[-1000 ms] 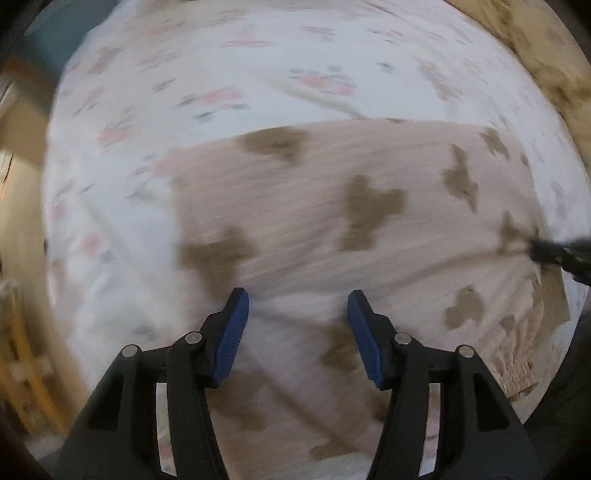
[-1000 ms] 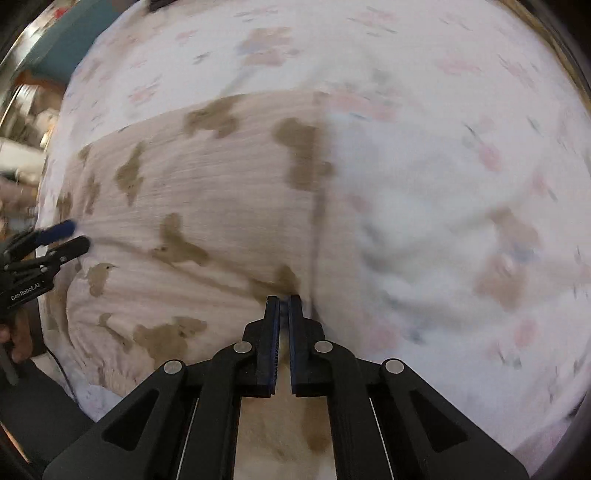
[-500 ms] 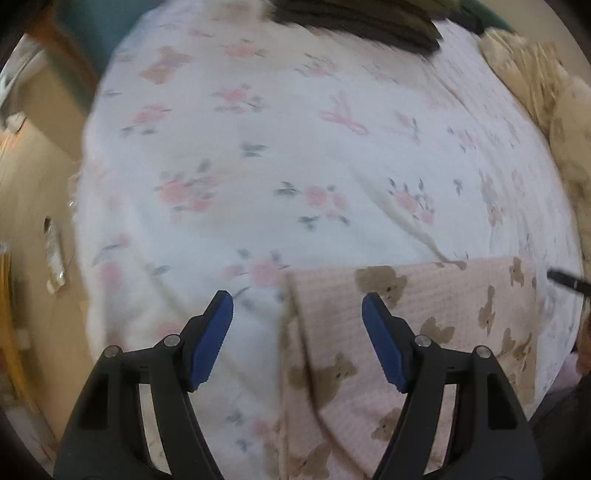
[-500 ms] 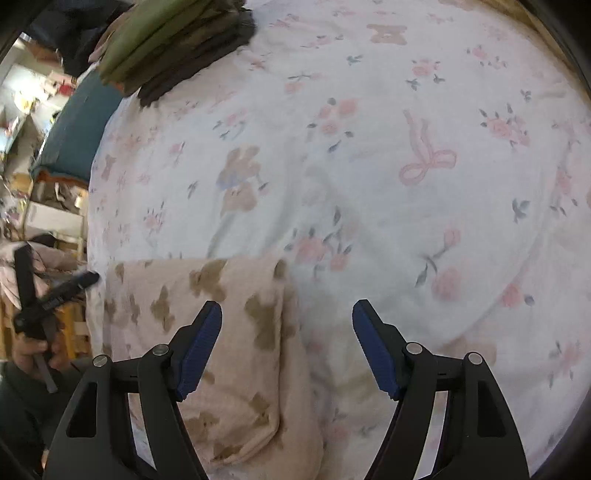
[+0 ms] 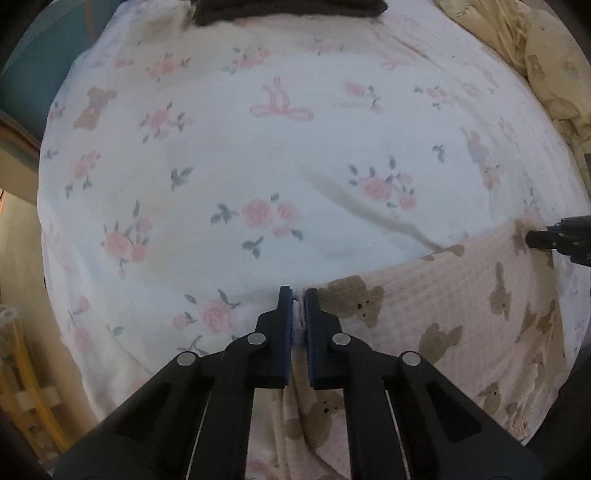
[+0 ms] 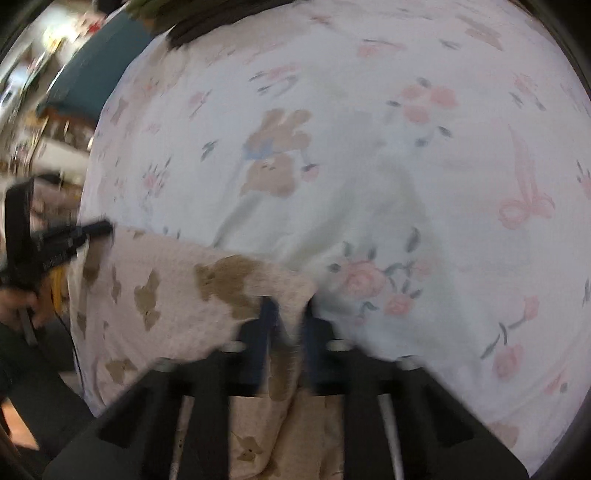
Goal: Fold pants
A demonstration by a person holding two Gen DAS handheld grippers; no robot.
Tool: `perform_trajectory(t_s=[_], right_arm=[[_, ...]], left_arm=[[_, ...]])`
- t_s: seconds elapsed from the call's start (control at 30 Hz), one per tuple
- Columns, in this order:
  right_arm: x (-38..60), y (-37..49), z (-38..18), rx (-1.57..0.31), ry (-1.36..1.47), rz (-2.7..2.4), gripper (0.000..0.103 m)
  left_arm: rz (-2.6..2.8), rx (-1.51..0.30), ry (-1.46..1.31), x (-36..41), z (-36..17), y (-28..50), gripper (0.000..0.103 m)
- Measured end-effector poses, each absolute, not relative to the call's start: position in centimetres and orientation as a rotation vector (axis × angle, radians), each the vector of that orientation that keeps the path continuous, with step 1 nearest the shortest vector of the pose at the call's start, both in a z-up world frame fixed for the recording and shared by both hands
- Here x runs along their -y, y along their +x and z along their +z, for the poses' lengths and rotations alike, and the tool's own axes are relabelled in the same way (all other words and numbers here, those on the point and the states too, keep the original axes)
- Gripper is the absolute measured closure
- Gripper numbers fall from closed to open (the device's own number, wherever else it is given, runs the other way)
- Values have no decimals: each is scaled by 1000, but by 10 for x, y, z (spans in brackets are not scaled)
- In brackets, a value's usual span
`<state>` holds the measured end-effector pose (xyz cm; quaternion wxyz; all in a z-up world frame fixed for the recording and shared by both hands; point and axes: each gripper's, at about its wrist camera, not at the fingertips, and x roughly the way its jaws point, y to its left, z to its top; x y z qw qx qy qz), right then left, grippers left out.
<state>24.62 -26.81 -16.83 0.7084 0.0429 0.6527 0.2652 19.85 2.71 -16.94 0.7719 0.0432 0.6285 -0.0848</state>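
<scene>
The pants are pale pink with brown bear prints and lie folded on a flowered bed sheet, near its front edge. My left gripper is shut on the pants' far left corner. In the right wrist view the pants fill the lower left, and my right gripper is nearly shut on their far right corner; this view is blurred. Each gripper shows small in the other's view, the right one and the left one, at the opposite far corner.
A stack of dark folded clothes lies at the far edge of the bed. A cream quilt is bunched at the far right. A teal surface and furniture stand beyond the bed's left side.
Both grippers were open over the pants' far corners half a second ago. Now both have closed on those corners, one at each end of the far edge.
</scene>
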Motion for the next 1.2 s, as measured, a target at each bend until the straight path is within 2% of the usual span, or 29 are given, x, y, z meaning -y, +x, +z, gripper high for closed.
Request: perform_trajectory(t_s=[0.07, 0.13, 0.2, 0.23, 0.3, 0.47, 0.7, 1.0, 1.2], right_arm=[[265, 247, -159, -1411, 58, 595, 100], [270, 251, -139, -1328, 78, 595, 100], [274, 254, -110, -1174, 93, 590, 100], [277, 254, -92, -1069, 99, 579, 100], [282, 258, -74, -992, 121, 573, 100], [281, 257, -85, -1035, 61, 573, 100], [289, 236, -78, -1056, 12, 601, 100], [286, 176, -70, -1175, -85, 642, 100], [265, 137, -86, -1284, -203, 648, 100]], left_arm=[[-184, -1315, 74, -31, -153, 202, 100], [-178, -1179, 5, -41, -122, 202, 100], [-170, -1022, 10, -46, -92, 202, 100], [-171, -983, 3, -47, -85, 206, 100], [-157, -952, 7, -47, -79, 214, 100], [-161, -998, 64, -40, -95, 215, 100], [-191, -883, 208, -20, -67, 169, 100], [-232, -1071, 267, -14, -69, 104, 99], [-327, -1283, 380, -2, -111, 74, 97]])
